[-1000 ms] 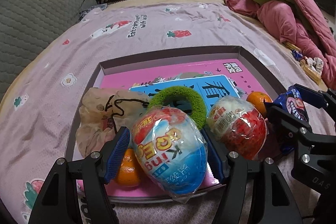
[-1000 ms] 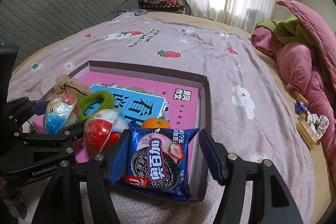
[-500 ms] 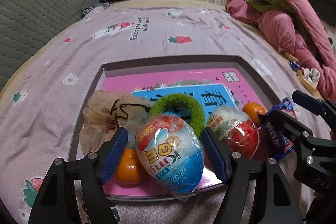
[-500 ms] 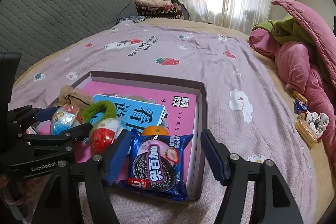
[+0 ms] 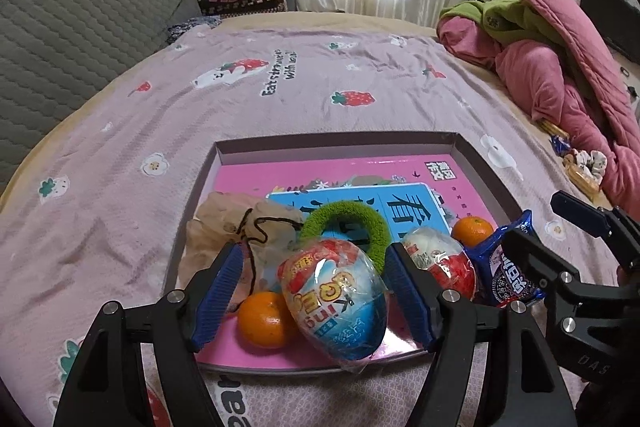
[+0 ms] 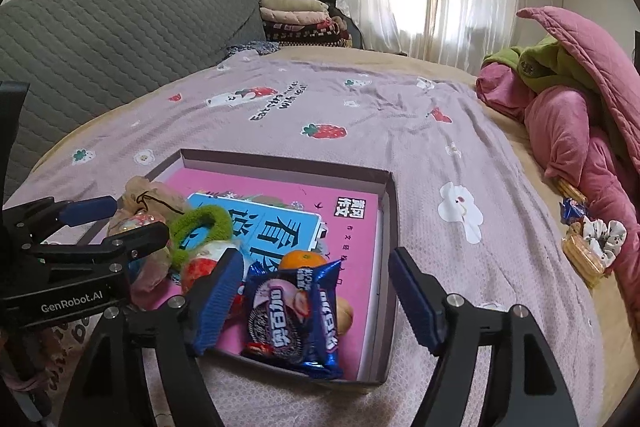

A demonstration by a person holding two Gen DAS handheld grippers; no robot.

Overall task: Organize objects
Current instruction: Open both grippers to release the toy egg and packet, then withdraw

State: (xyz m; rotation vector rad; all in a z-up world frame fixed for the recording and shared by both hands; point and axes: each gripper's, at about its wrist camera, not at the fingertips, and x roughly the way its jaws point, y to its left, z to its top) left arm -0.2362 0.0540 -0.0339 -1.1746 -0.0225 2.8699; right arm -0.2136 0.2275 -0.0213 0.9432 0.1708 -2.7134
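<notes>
We find the left gripper [image 5: 316,301] with its blue pads spread apart; the blue-and-red foil-wrapped toy egg [image 5: 338,299] lies between them, untouched by either pad, at the near edge of the shallow grey cardboard box [image 5: 336,143]. The right gripper [image 6: 320,301] is opening; the blue cookie packet [image 6: 294,311] lies between its jaws, close against the left pad and clear of the right one, resting in the box's near right corner.

Two wrapped eggs [image 5: 334,297] [image 5: 442,261], two oranges [image 5: 262,319] [image 5: 472,231] (both small), one cookie packet [image 6: 292,311], one green ring [image 5: 344,223].
</notes>
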